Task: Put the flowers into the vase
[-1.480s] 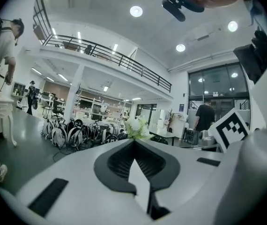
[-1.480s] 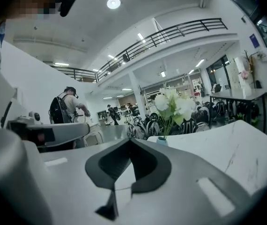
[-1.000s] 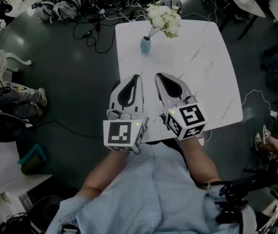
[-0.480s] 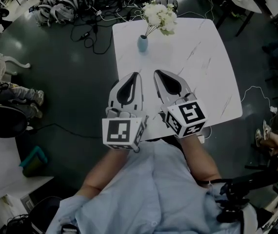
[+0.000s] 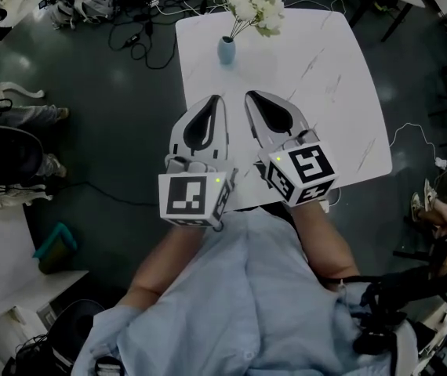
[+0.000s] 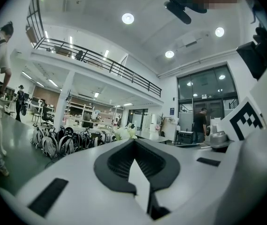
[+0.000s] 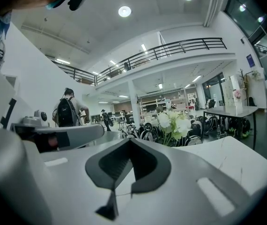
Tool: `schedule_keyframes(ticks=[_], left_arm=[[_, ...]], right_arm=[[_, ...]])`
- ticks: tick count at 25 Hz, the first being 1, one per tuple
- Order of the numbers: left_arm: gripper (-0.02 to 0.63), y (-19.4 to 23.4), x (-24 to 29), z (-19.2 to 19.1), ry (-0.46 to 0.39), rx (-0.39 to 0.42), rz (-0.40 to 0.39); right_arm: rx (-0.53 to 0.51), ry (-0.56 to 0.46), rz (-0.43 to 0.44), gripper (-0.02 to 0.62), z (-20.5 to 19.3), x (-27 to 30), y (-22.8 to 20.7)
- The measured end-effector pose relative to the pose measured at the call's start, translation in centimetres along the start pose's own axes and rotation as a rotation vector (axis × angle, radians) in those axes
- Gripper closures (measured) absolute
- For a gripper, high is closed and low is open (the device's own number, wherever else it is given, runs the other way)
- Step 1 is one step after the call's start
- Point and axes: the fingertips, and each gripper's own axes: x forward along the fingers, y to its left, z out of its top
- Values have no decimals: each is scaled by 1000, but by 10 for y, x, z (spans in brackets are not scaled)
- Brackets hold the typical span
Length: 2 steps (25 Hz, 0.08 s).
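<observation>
In the head view a small blue vase (image 5: 226, 51) stands near the far edge of the white marble table (image 5: 325, 92). White flowers (image 5: 253, 5) sit in it and lean to the right. My left gripper (image 5: 216, 100) and right gripper (image 5: 249, 95) hover side by side over the table's near part, well short of the vase. Both point toward it, shut and with nothing in them. The flowers (image 6: 124, 133) peek just over the closed jaws in the left gripper view. In the right gripper view the flowers (image 7: 173, 123) stand ahead and slightly right, with the vase hidden behind the jaws.
Cables and a heap of bags (image 5: 98, 2) lie on the dark floor beyond the table's far left corner. A dark chair (image 5: 4, 159) stands at the left. A person's hand (image 5: 437, 224) shows at the right edge. The table's right half is bare.
The table, vase and flowers sit a little higher in the head view than before. Both grippers stay side by side, still shut and pointing the same way.
</observation>
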Motion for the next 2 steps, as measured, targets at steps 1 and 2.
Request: schedule_keyframes(ticks=[1, 2], left_arm=[[601, 0, 2, 0, -1, 1, -1], [601, 0, 3, 1, -1, 2, -1]], right_arm=[[-1, -2, 1, 595, 1, 1, -1], [-3, -4, 3, 595, 2, 2, -2]])
